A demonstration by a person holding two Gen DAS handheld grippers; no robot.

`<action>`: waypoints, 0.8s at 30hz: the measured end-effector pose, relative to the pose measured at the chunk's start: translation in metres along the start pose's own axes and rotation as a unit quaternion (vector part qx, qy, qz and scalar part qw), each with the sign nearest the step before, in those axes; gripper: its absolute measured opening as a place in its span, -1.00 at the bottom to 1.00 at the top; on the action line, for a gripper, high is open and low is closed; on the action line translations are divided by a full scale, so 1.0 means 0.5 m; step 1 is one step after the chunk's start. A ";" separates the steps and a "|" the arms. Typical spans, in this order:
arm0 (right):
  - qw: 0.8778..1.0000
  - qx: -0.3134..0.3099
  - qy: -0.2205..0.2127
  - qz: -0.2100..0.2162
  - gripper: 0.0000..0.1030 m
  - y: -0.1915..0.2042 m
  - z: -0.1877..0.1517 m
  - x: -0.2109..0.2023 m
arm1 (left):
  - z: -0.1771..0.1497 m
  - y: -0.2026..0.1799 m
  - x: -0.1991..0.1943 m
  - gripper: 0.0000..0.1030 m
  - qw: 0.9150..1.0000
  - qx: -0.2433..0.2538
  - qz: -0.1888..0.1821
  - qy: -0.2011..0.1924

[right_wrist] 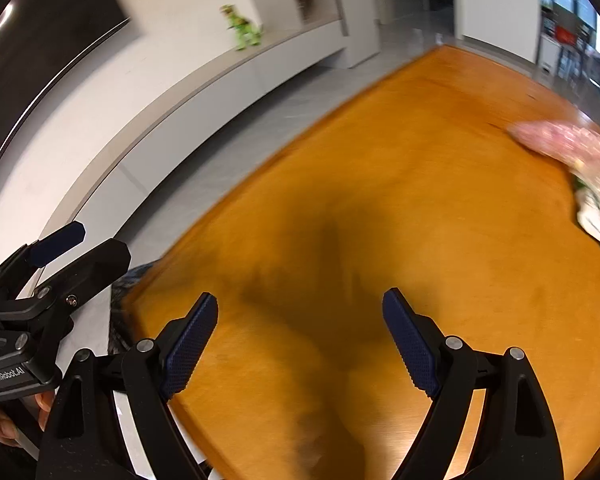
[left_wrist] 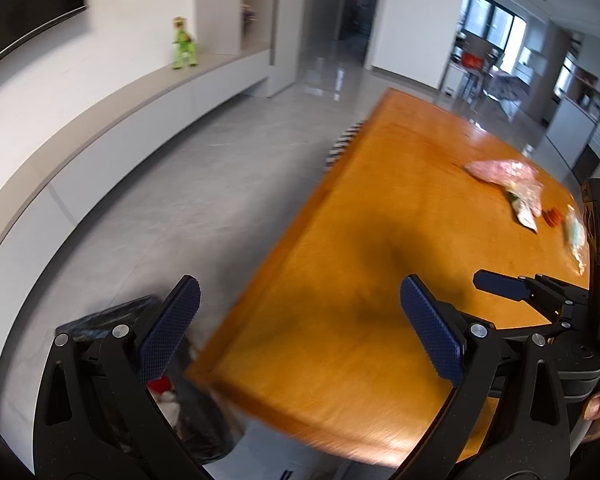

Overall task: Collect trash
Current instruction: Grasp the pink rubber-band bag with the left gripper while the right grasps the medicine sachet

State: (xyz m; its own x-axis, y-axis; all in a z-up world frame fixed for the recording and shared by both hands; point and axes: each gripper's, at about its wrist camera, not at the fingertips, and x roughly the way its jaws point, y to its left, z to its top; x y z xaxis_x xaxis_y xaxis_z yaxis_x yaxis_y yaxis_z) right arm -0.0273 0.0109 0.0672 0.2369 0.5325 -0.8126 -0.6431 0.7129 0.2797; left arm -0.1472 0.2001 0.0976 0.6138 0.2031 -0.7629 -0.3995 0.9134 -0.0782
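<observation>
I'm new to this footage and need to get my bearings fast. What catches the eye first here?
The orange wooden table fills both views, with pink and clear wrappers scattered at its far right. Both grippers, left and right, hang open and empty above it; a black trash bag sits at the table's near-left corner.

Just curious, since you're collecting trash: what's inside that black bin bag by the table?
In the bin bag, something red and some crumpled white stuff show near the top. The rest is hidden by the left gripper and the bag's dark folds.
</observation>
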 end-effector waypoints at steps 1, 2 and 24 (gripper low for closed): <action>1.000 0.006 -0.002 -0.005 0.65 -0.018 -0.001 -0.002 | 0.009 -0.014 0.009 0.88 1.000 0.006 -0.005 0.001; 1.000 0.016 -0.003 -0.012 0.64 -0.046 -0.001 -0.008 | 0.022 -0.037 0.020 0.88 1.000 0.015 -0.011 0.004; 0.965 0.195 0.013 -0.175 0.64 -0.483 0.083 0.022 | 0.185 -0.356 0.253 0.88 0.987 0.102 -0.105 0.073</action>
State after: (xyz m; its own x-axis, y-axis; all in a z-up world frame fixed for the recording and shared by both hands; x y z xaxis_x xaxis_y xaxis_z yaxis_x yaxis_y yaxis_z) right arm 0.1605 -0.1365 0.0120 0.3689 0.2192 -0.9032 -0.2020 0.9675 0.1523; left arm 0.0644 0.0959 0.0743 0.5577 -0.0368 -0.8292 -0.1191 0.9851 -0.1238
